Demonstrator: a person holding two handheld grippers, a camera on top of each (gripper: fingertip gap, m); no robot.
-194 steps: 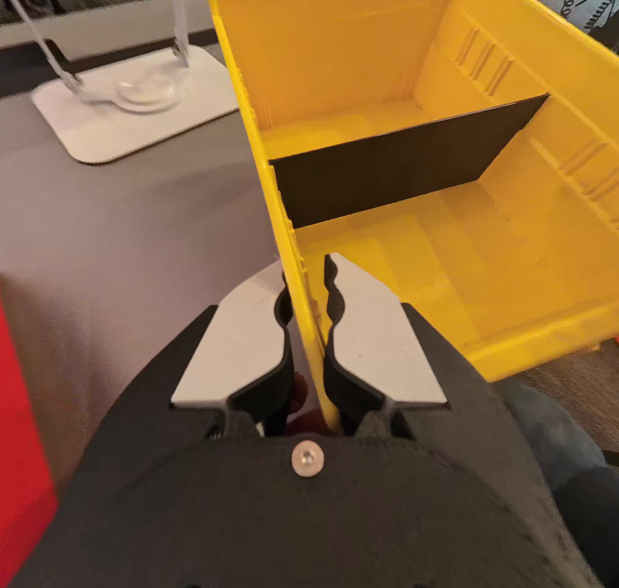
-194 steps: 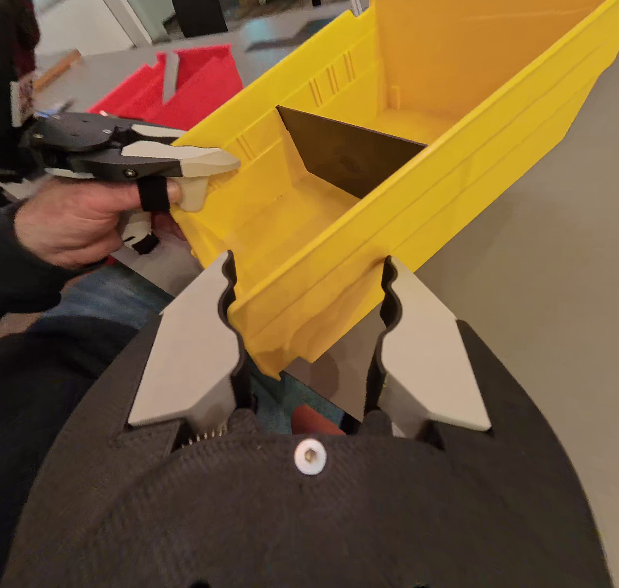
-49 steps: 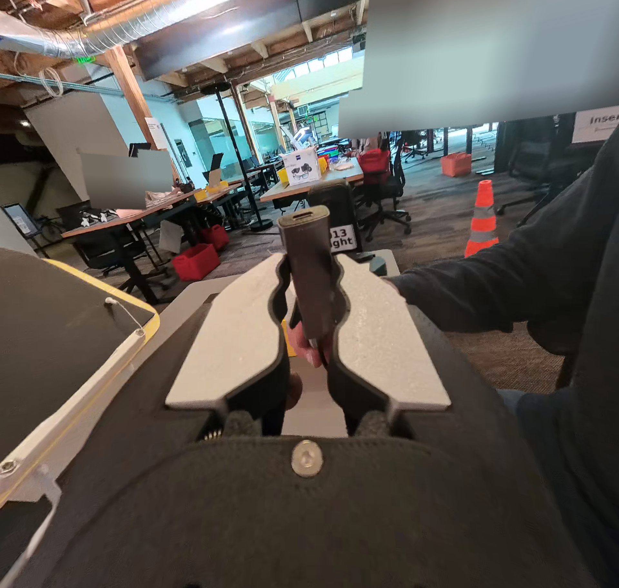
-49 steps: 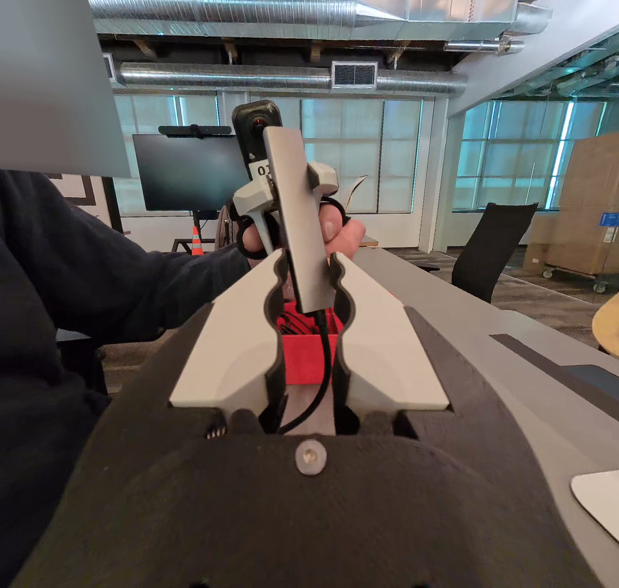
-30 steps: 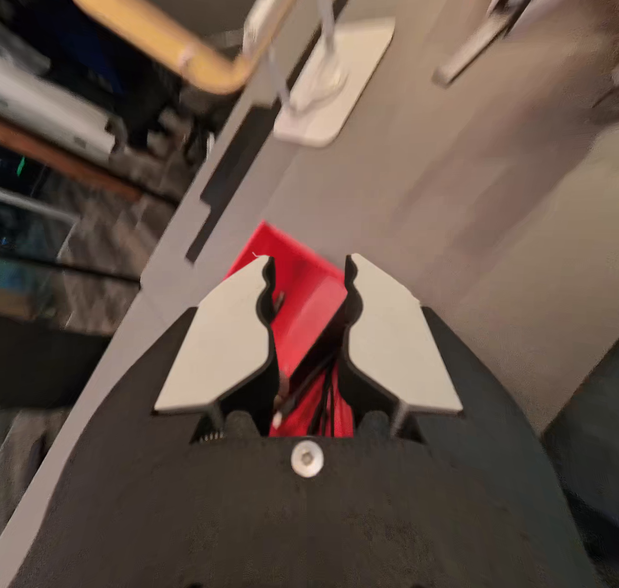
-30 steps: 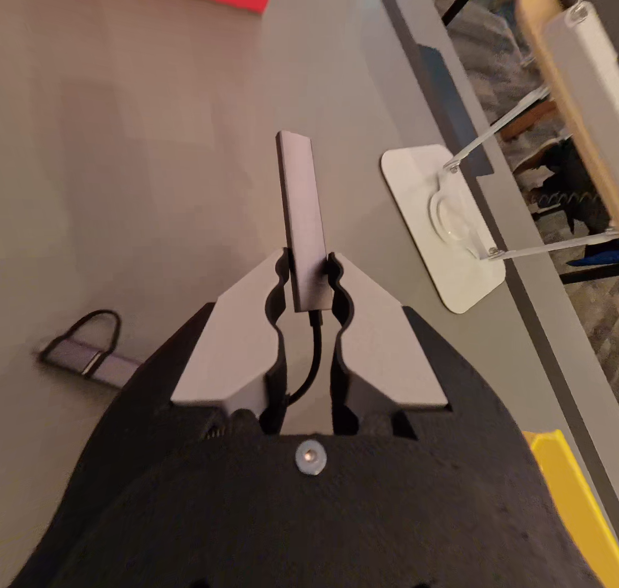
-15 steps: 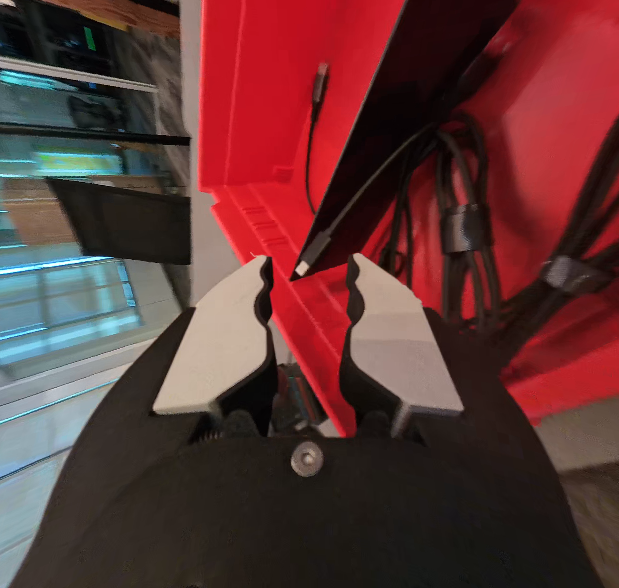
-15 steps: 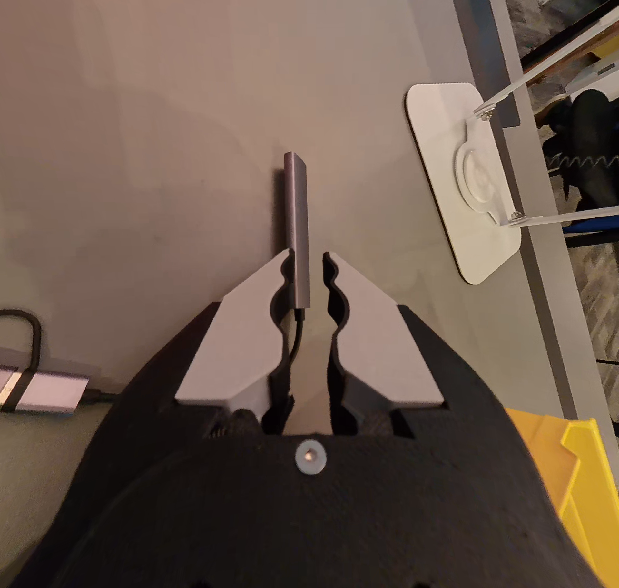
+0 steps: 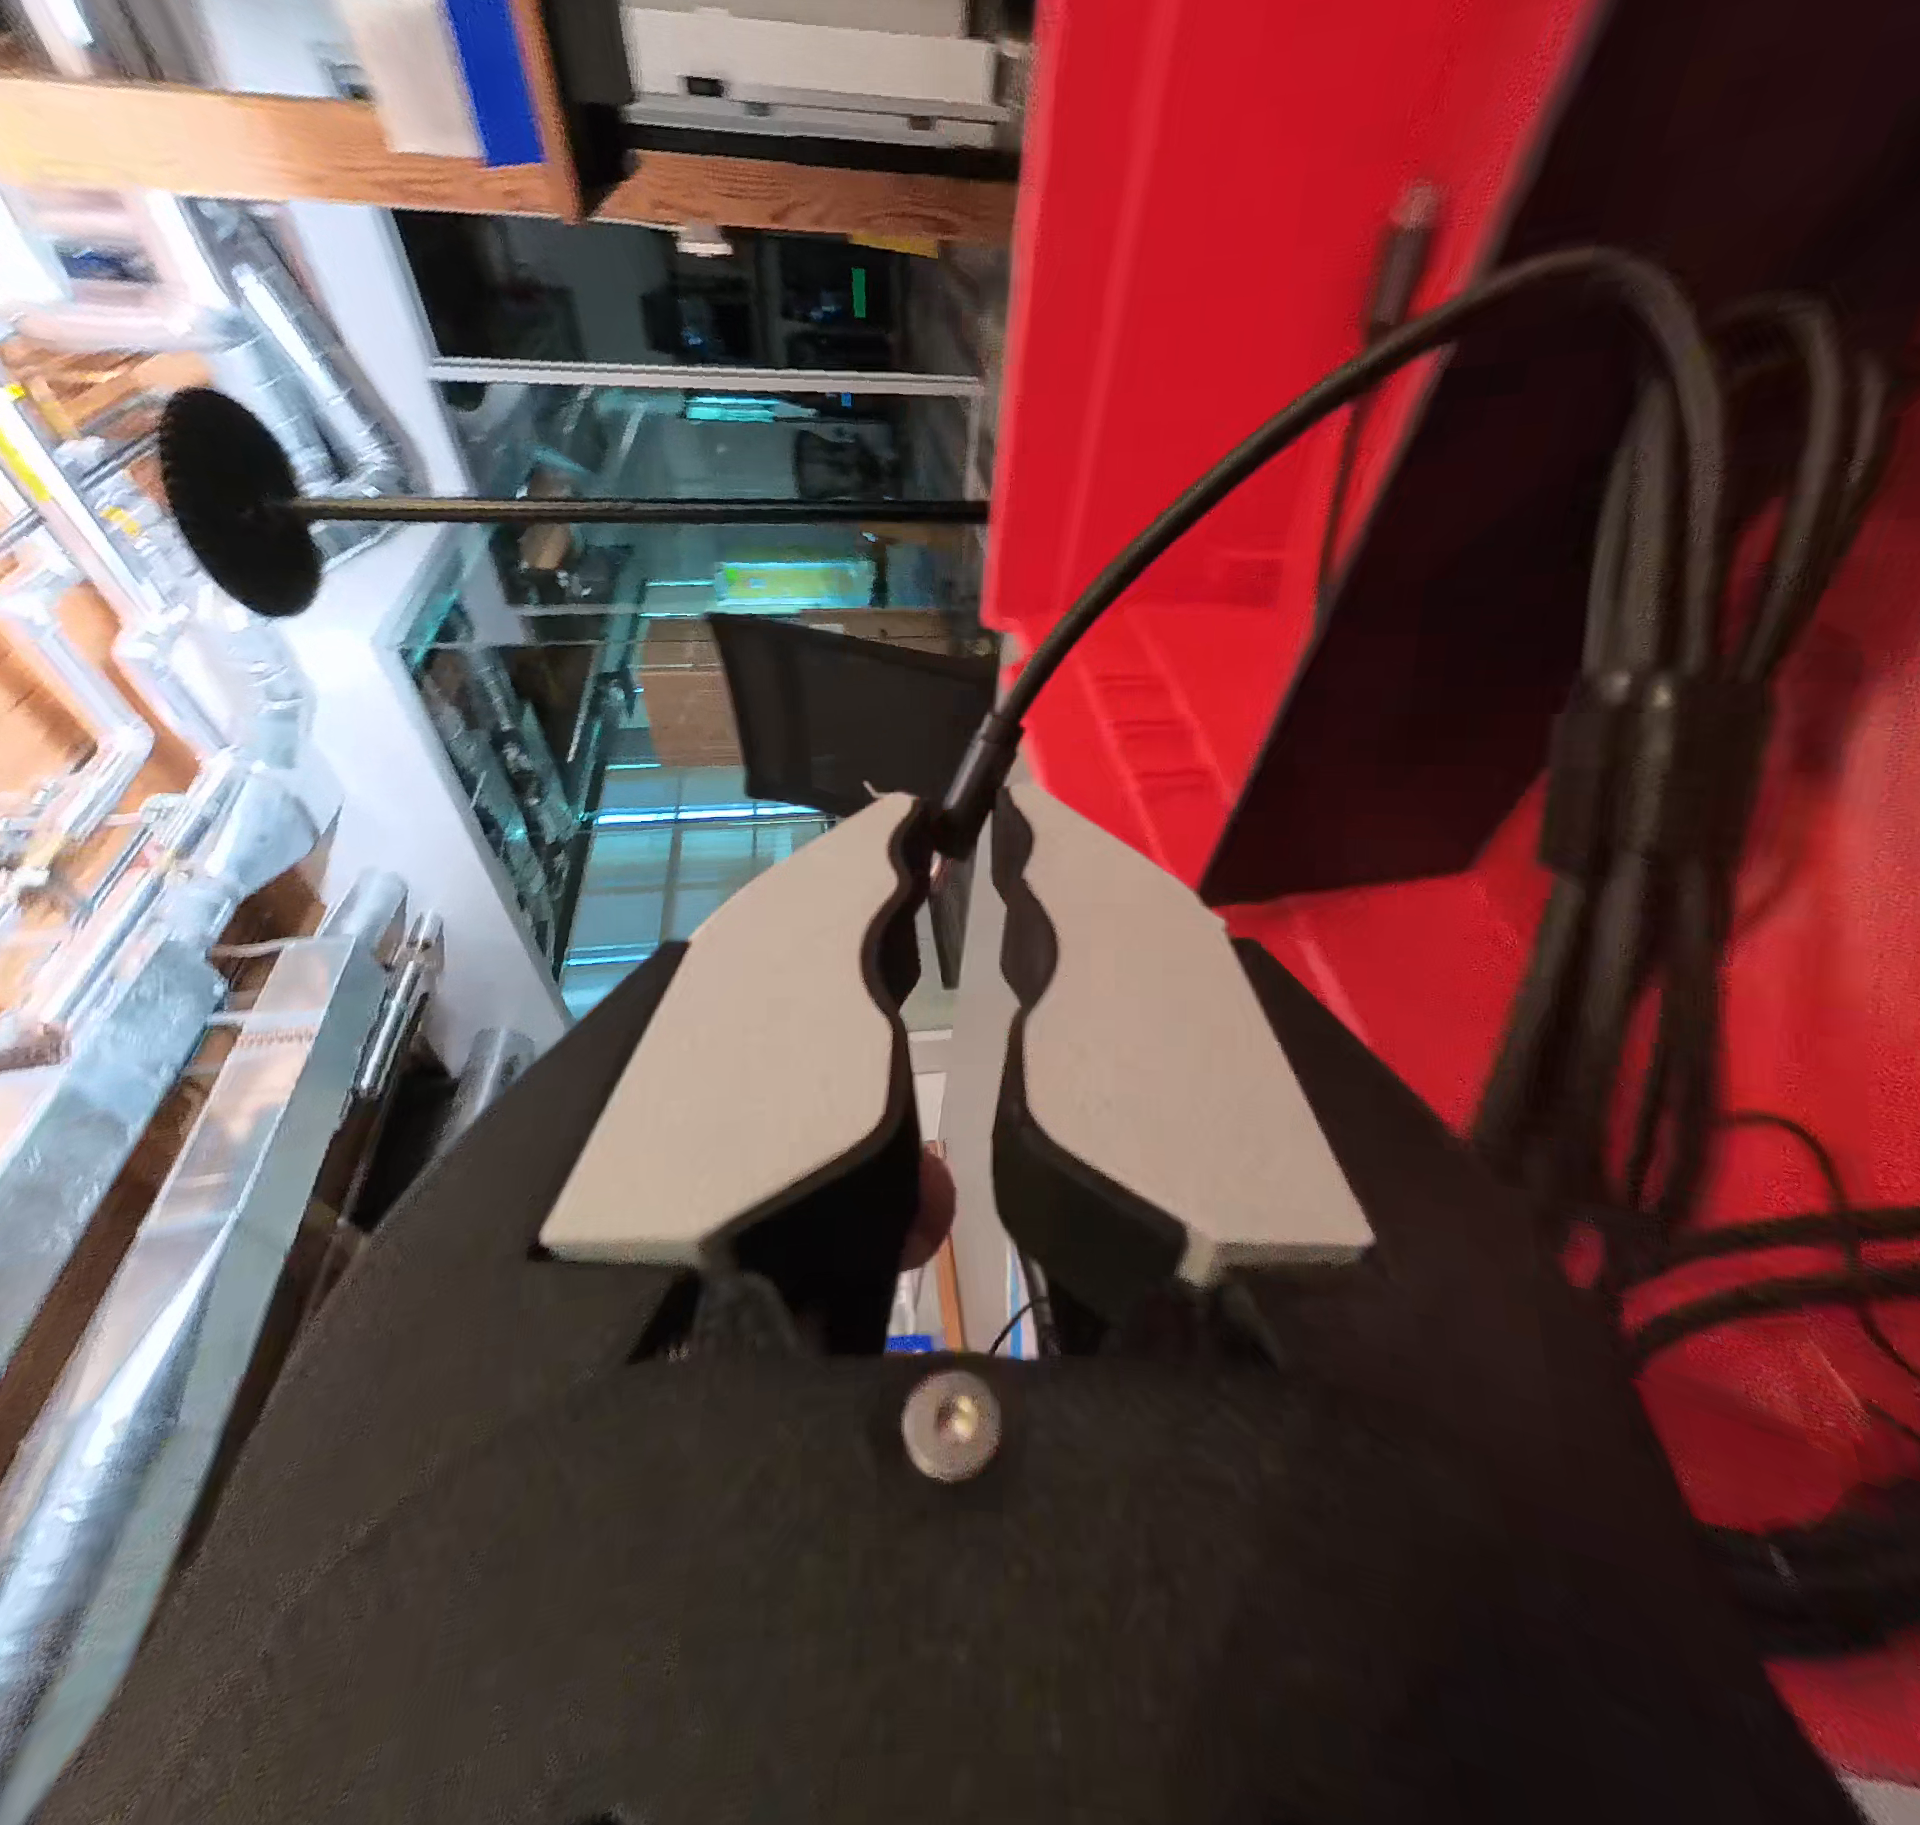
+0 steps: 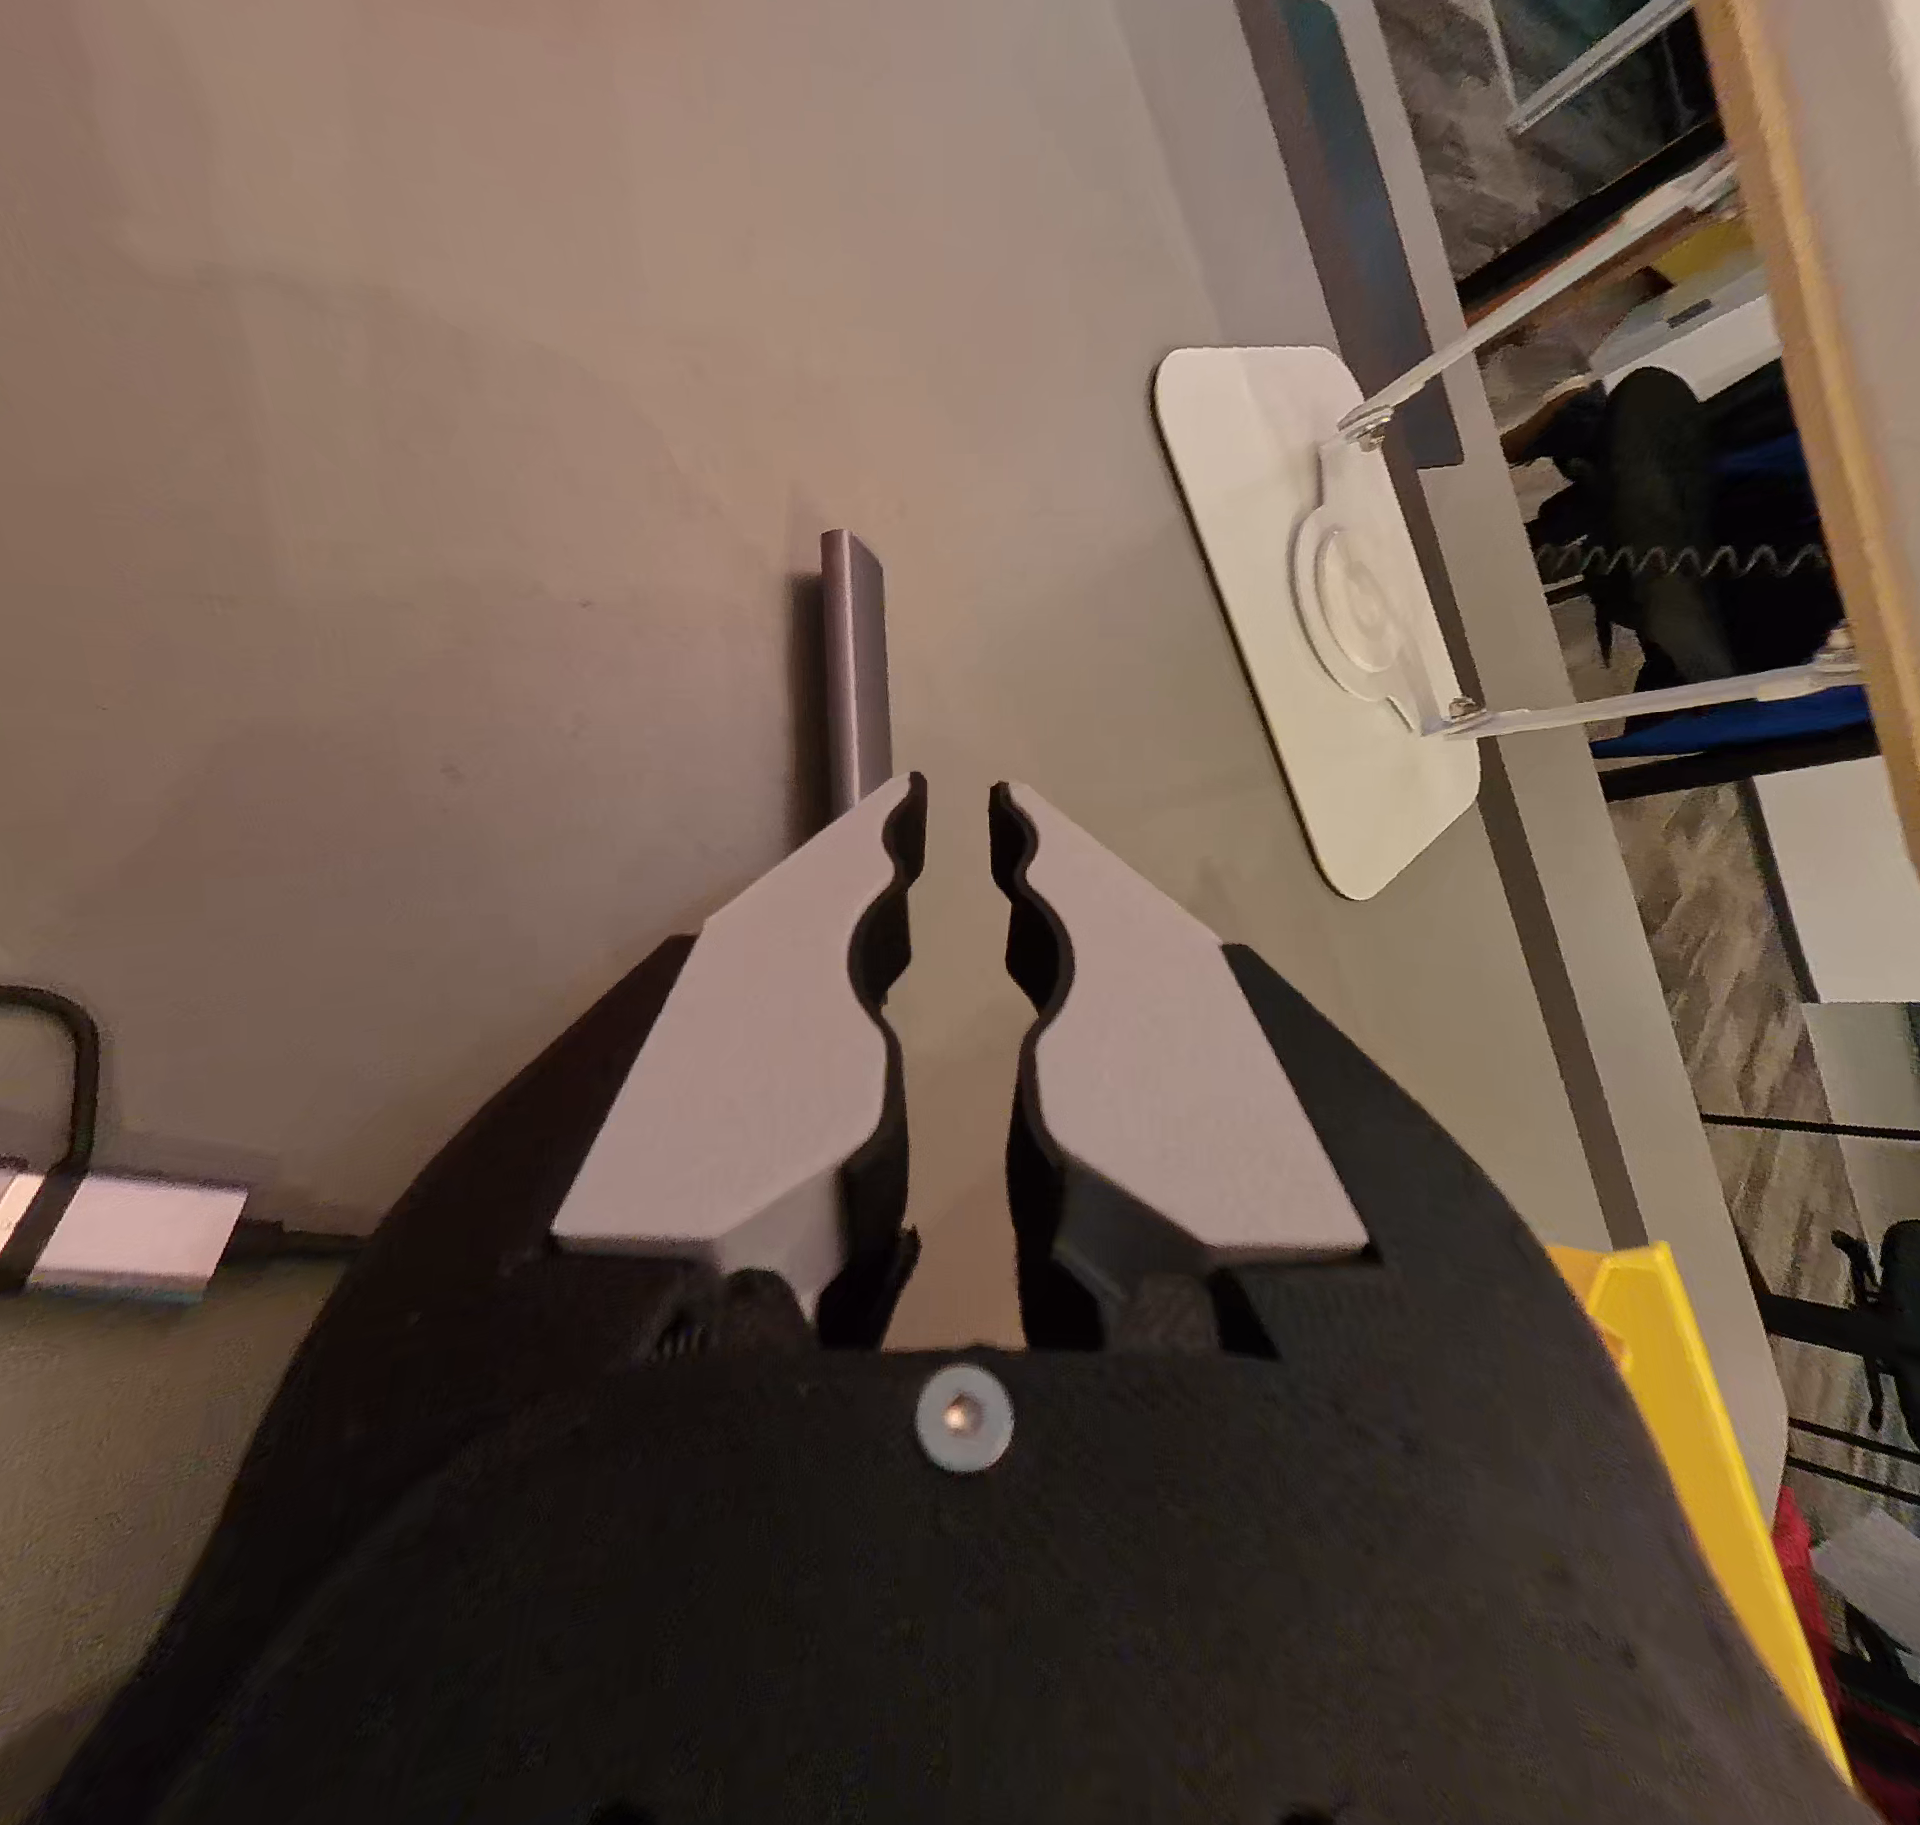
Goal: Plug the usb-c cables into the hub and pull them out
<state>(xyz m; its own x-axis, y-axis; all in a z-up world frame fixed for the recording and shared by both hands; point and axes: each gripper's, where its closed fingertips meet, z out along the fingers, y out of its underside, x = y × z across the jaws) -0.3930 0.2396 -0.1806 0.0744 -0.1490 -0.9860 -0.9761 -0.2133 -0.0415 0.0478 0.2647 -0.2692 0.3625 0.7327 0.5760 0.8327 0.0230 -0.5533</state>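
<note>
In the left wrist view my left gripper (image 9: 954,819) is shut on the plug end of a black usb-c cable (image 9: 1143,518). The cable arcs from my fingertips back into the red bin (image 9: 1122,321), where more black cables (image 9: 1662,736) lie bundled beside a black divider (image 9: 1455,684). In the right wrist view my right gripper (image 10: 956,788) is slightly open and empty above the grey table. A dark grey hub (image 10: 857,663) lies on the table just left of my left fingertip, its near end hidden under that finger.
A second silver hub (image 10: 125,1245) with a looped black cable lies at the lower left. A white stand base (image 10: 1309,622) sits near the table's far edge. The yellow bin's rim (image 10: 1662,1360) shows at the lower right. The left gripper's tips are roughly 45 centimeters from the right gripper's.
My left gripper has closed on a cable plug from the red bin and drawn it out. My right gripper has let go of the hub, which now rests on the table beside it.
</note>
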